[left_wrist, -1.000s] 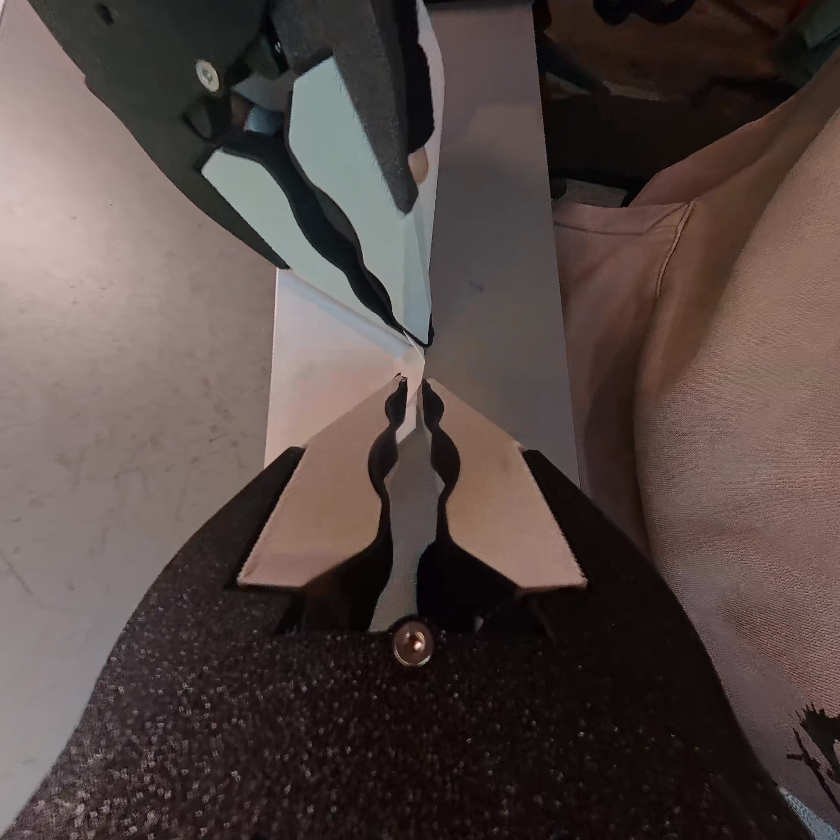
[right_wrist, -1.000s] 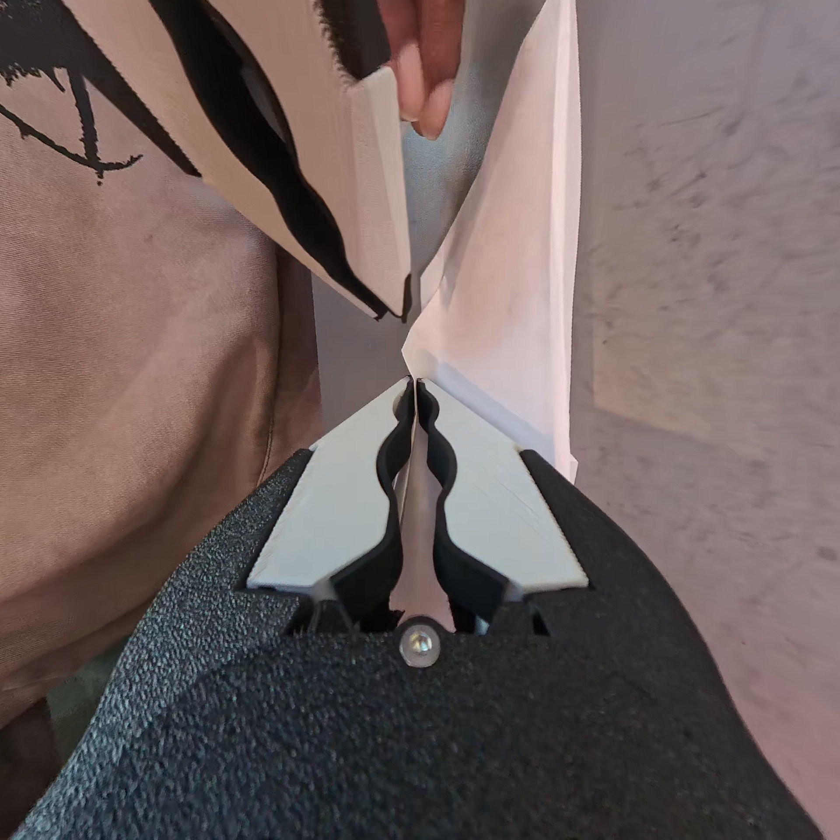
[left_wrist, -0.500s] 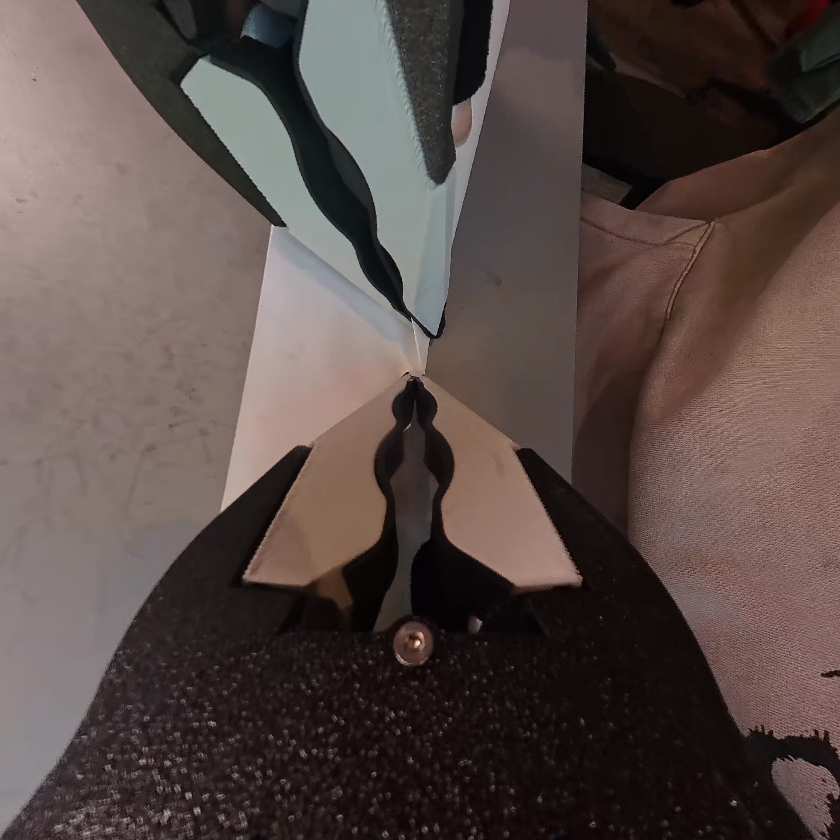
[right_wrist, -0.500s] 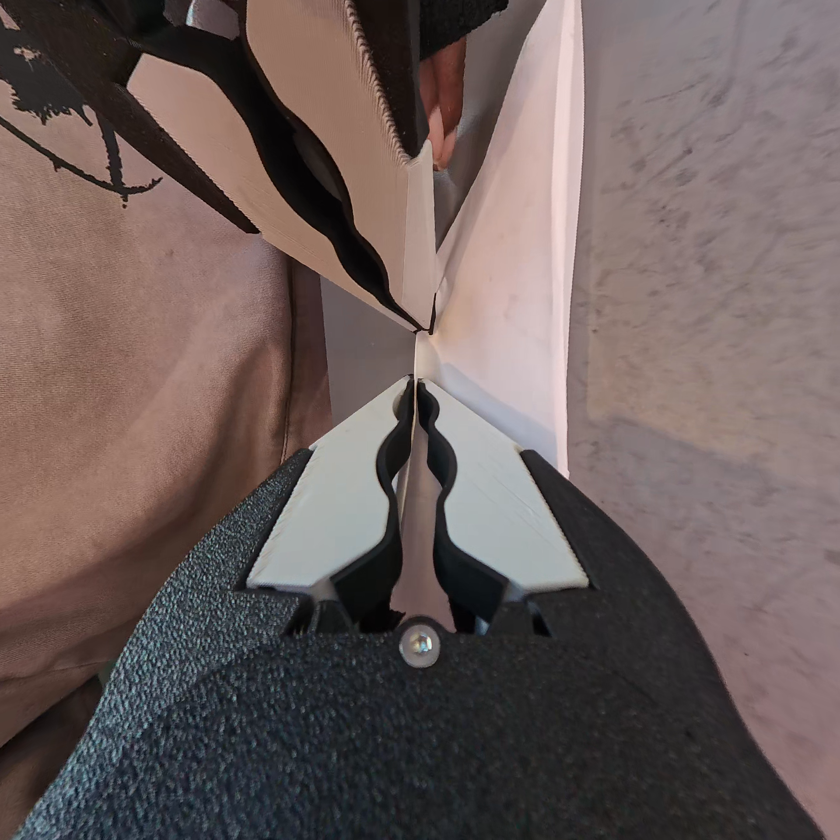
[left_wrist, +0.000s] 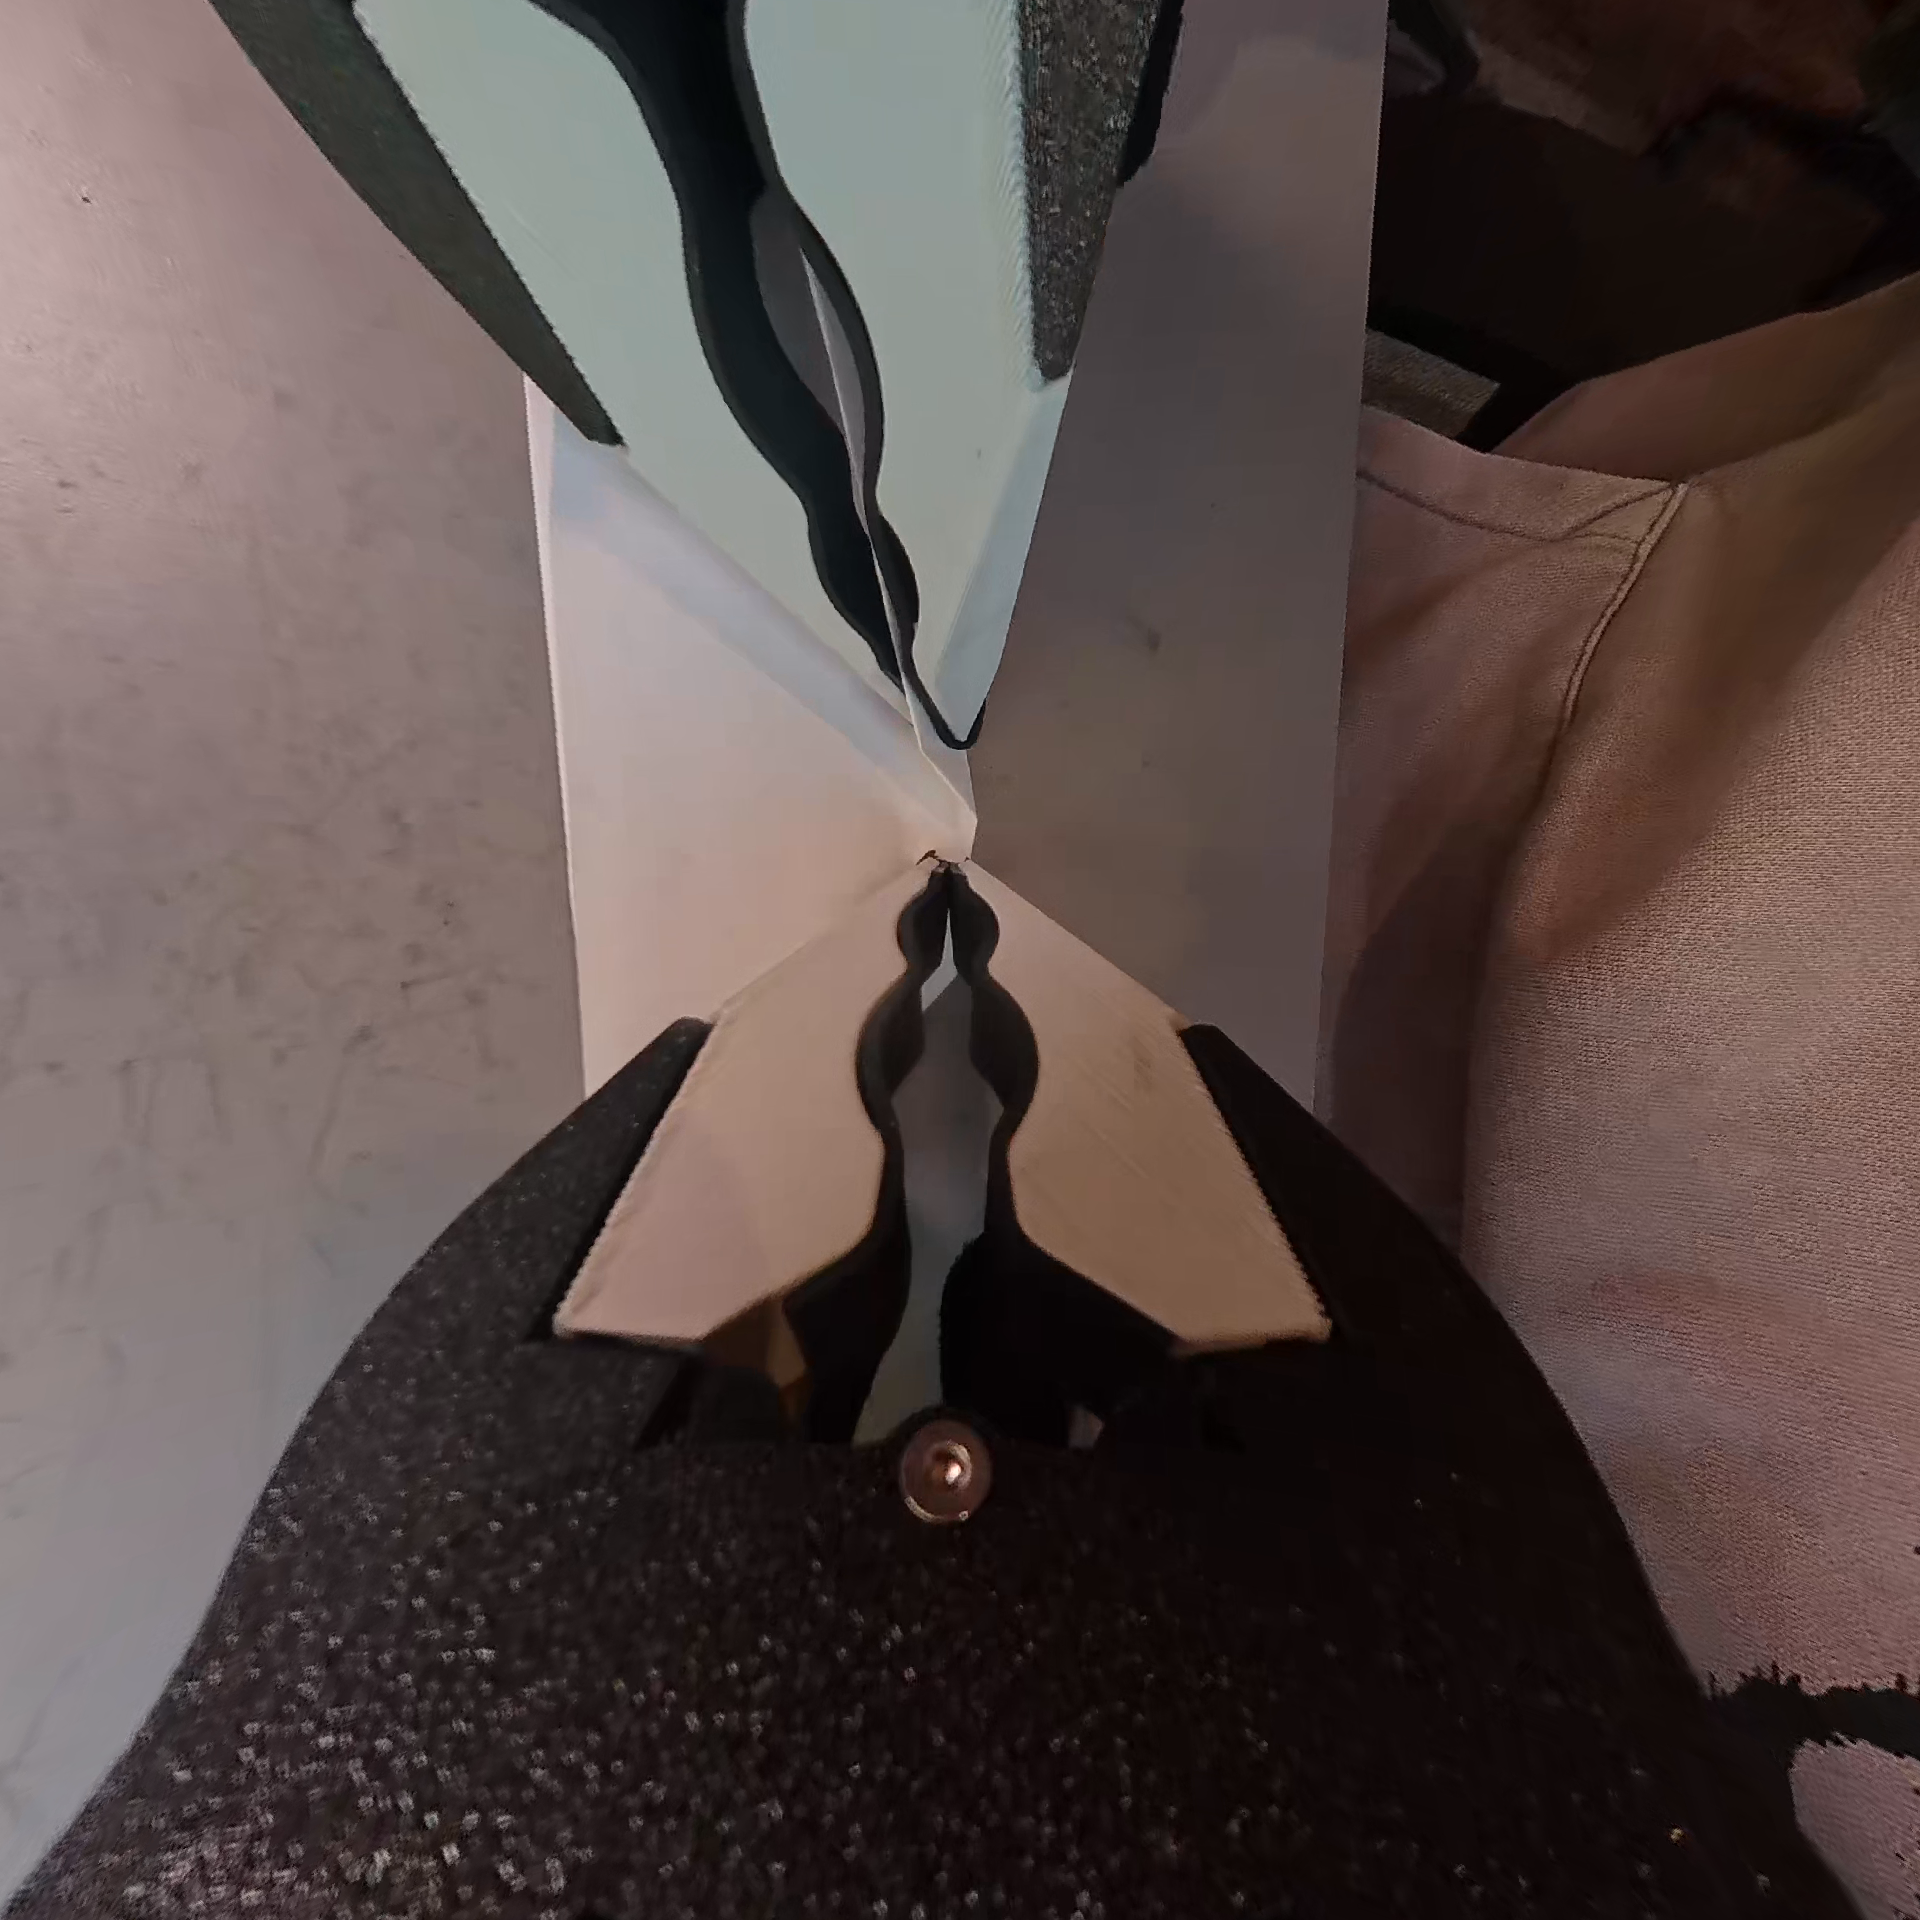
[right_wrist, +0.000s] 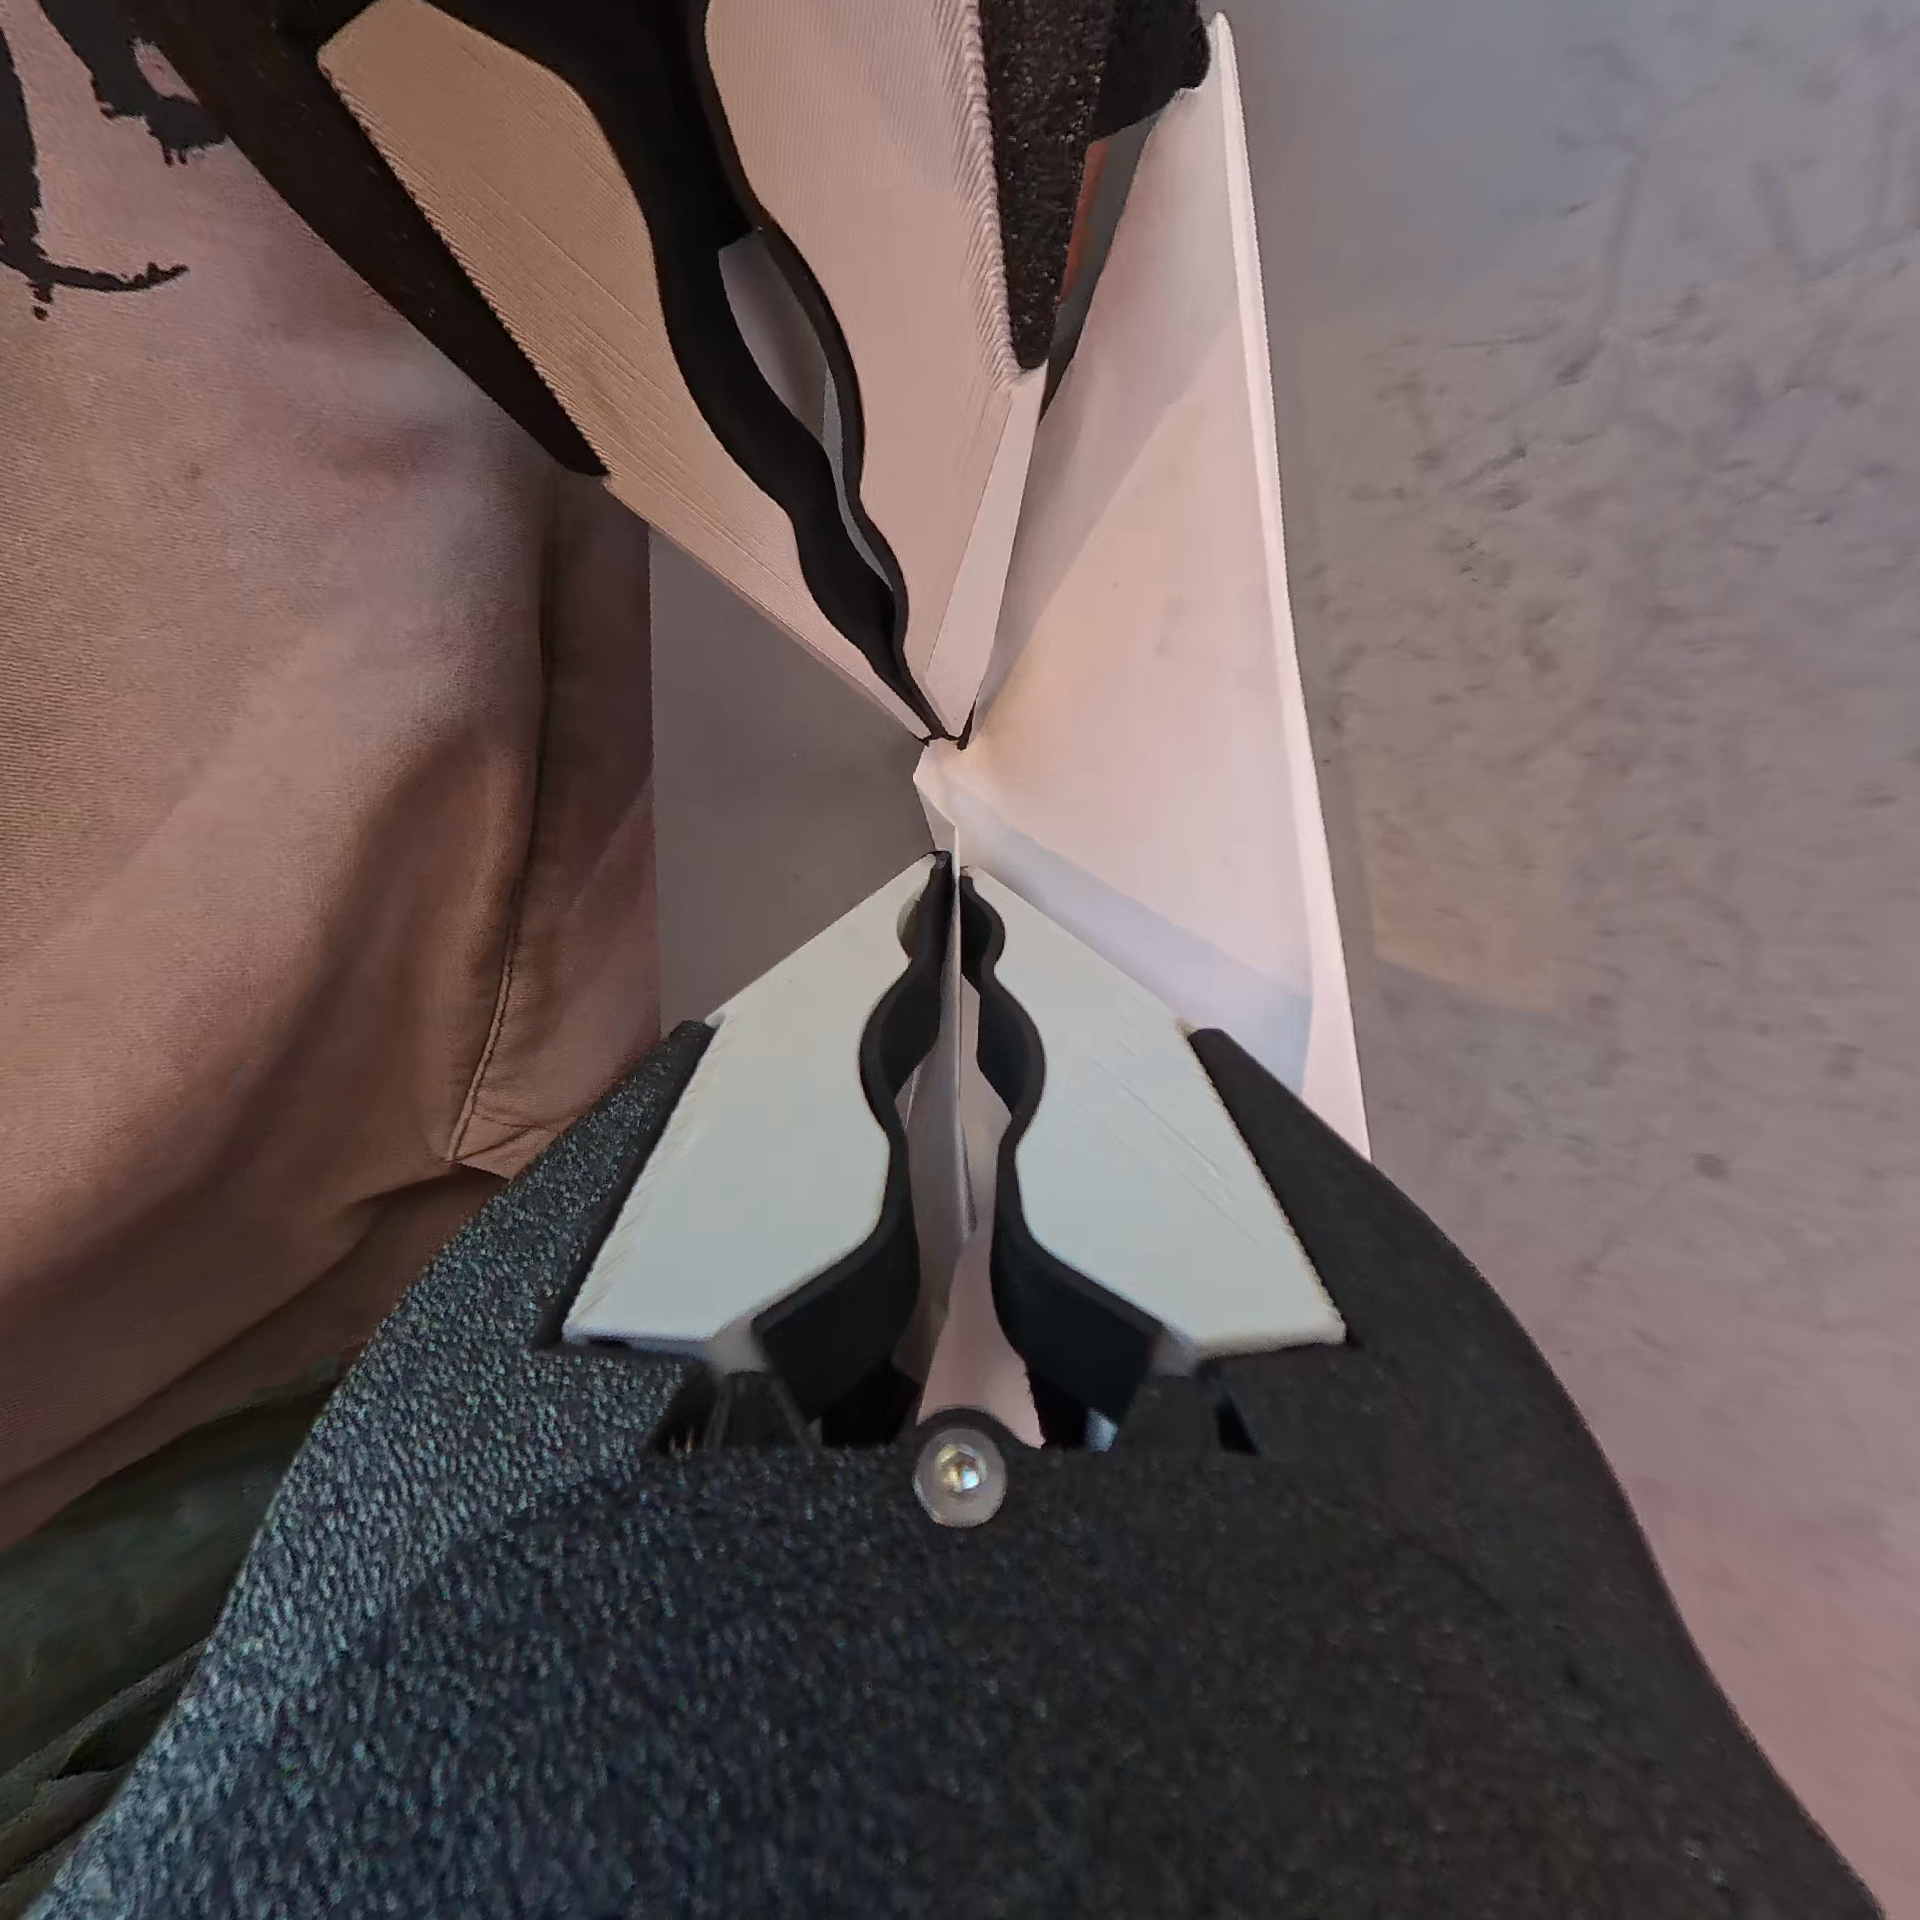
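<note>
— While both tools face each other tip to tip, what do you have?
— My left gripper (left_wrist: 948, 878) is clamped on a white paper sheet (left_wrist: 717, 790); my right gripper (right_wrist: 951, 868) pinches the same sheet (right_wrist: 1143, 665) just beside it. The paper stands edge-up between a grey surface (left_wrist: 260, 623) and a person's beige shirt (left_wrist: 1662, 831).

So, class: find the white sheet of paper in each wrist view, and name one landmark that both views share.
Left wrist view: the white sheet of paper stands centre, pinched between the left tool below and the right tool above.
Right wrist view: the sheet fans out right of centre, above the right tool.
Shared landmark: the crumpled pinch point where the tool tips nearly meet.
</note>
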